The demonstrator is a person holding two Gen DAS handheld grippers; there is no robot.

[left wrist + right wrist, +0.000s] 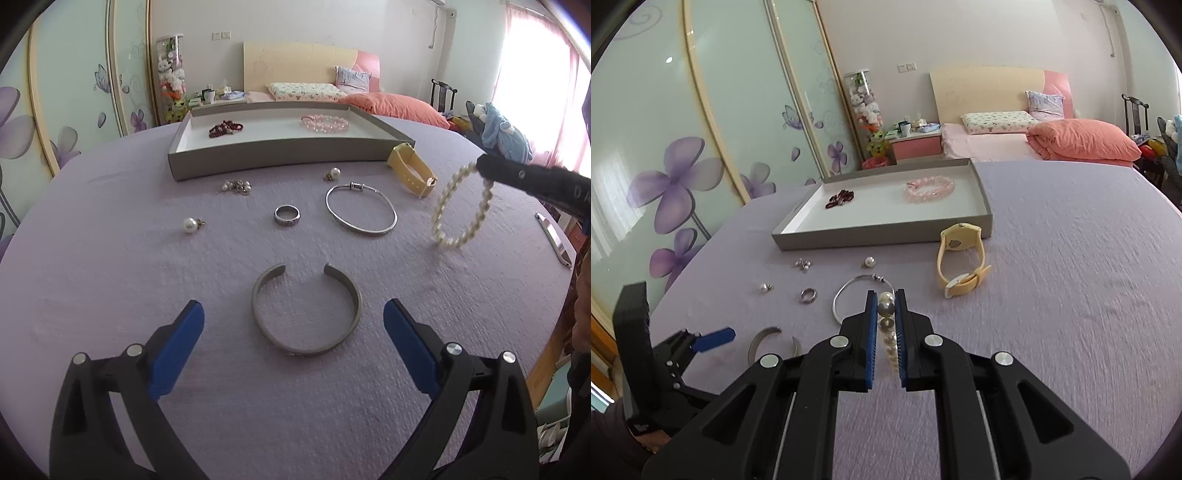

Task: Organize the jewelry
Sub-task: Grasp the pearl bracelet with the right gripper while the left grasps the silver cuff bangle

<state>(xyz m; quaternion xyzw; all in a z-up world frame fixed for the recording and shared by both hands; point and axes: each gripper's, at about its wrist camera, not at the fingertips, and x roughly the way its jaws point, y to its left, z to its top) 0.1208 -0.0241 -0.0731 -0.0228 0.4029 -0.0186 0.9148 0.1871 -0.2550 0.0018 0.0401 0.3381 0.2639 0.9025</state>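
A pearl bracelet [461,206] hangs clear of the lilac-covered surface [110,295], pinched at its top between the closed fingers of the right gripper [885,317], toward the surface's right edge. The grey tray [280,158] at the far edge already holds a dark red bead bracelet [226,128] and a pink bead bracelet [325,122]. The carry likely calls for a steady lift over the yellow watch [412,171] and the tray wall, releasing low over bare tray floor so the beads do not tangle. The left gripper [293,332] hovers with fingers spread wide around a grey cuff bangle [306,314].
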